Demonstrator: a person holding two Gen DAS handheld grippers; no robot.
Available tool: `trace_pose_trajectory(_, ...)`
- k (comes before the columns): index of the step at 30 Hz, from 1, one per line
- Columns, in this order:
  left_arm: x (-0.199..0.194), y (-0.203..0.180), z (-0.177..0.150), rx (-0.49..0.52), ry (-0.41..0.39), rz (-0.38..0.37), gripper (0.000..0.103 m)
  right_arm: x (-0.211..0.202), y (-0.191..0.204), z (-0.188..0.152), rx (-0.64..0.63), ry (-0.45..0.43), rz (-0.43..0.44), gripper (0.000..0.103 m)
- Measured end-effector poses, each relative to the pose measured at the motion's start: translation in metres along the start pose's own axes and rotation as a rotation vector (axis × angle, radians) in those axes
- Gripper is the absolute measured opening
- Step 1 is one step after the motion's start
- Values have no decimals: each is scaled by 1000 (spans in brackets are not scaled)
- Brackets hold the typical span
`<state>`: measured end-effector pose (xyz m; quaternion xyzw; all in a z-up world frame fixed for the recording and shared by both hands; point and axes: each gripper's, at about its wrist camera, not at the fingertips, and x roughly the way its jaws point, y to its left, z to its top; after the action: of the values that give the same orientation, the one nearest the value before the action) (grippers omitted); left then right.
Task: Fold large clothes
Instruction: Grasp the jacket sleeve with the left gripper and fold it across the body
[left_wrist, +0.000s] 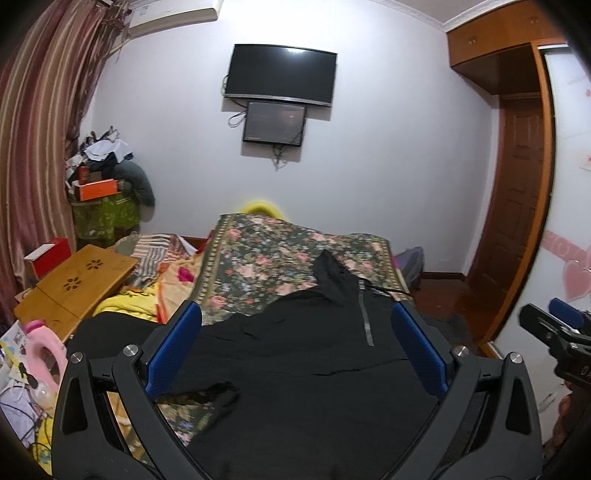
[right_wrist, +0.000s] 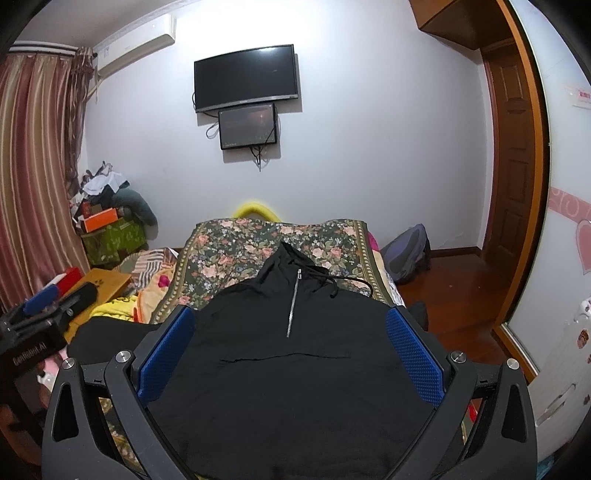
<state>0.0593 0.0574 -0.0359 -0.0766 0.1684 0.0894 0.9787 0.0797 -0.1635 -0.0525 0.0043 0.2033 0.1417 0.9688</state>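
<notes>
Black hoodie (right_wrist: 295, 369) flat on flowery bed cover (right_wrist: 236, 254), zipper (right_wrist: 293, 306) up. Left gripper (left_wrist: 295, 343) wide apart, holding nothing. Right gripper (right_wrist: 291, 339) wide apart too, above hoodie.

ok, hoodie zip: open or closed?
Closed. The silver zipper on the black hoodie runs as one line, fabric meeting on both sides.

White wall (right_wrist: 369, 129), mounted TV (right_wrist: 245, 77) — striped curtains (right_wrist: 33, 166), wooden door (right_wrist: 511, 155).
</notes>
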Motion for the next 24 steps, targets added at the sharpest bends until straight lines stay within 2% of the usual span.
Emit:
trace_pose_trajectory(6, 31, 49, 1, -27, 6, 156, 103, 23, -5, -2, 3, 50, -20, 103)
trace_pose_trajectory(14, 77, 148, -26, -155, 58, 343, 103, 61, -16, -11, 7, 148, -60, 103)
trace_pose_trajectory(20, 111, 239, -65, -322, 234, 460, 103, 87, -21, -22, 22, 251, -64, 103)
trace_pose_trajectory(22, 121, 268, -84, -394, 294, 476, 100, 93, -24, -25, 30, 281, -67, 103)
trace_pose_trajectory(24, 127, 289, -100, -462, 356, 469, 92, 100, -26, -26, 33, 306, -72, 103)
